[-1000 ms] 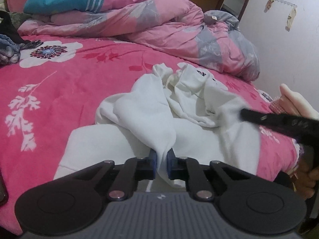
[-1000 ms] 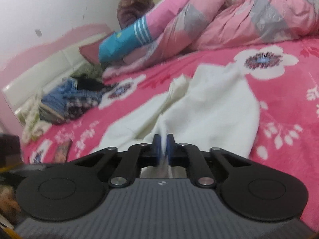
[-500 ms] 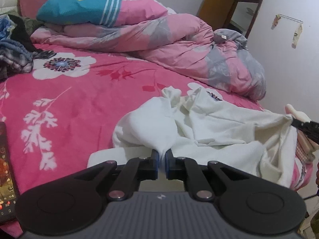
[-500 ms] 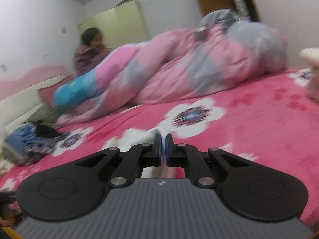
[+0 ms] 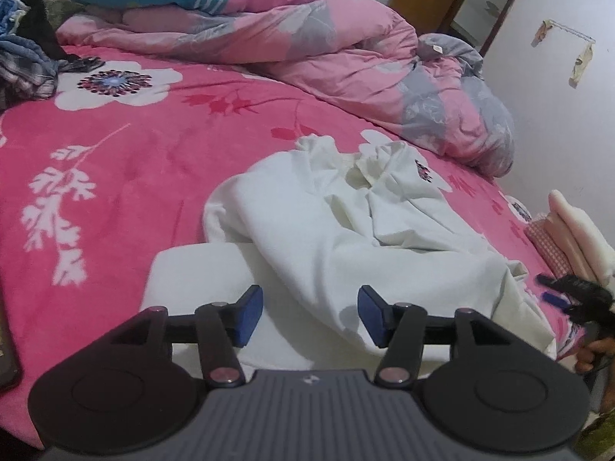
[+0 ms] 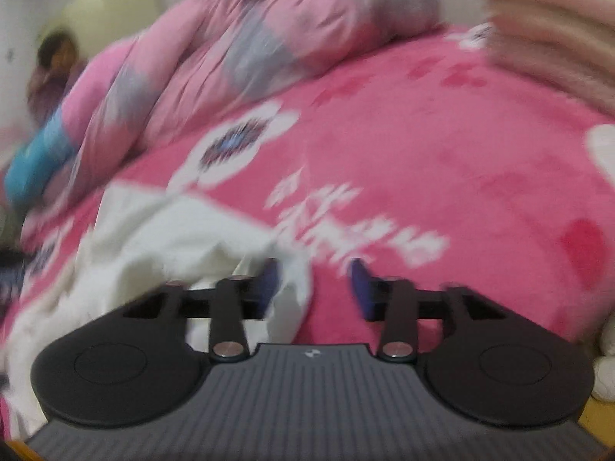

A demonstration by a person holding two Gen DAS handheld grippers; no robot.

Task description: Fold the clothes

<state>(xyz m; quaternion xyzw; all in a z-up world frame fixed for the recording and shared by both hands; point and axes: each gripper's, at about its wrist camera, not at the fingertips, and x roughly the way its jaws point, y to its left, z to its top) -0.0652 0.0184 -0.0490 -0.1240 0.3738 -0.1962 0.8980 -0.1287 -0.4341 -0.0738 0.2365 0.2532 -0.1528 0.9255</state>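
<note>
Crowding white garment [image 5: 346,238]: quilt [image 5: 346,65], folded stack [image 5: 576,234], clothes pile [image 5: 27,61].

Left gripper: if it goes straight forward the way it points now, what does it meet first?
Most likely the white garment: the left gripper is open and the cloth already lies between its fingers, bunched just ahead.

Garment [image 5: 346,230] on bedspread [image 5: 153,161], quilt [image 5: 326,50] behind it, folded stack [image 5: 576,238] to its right
</note>
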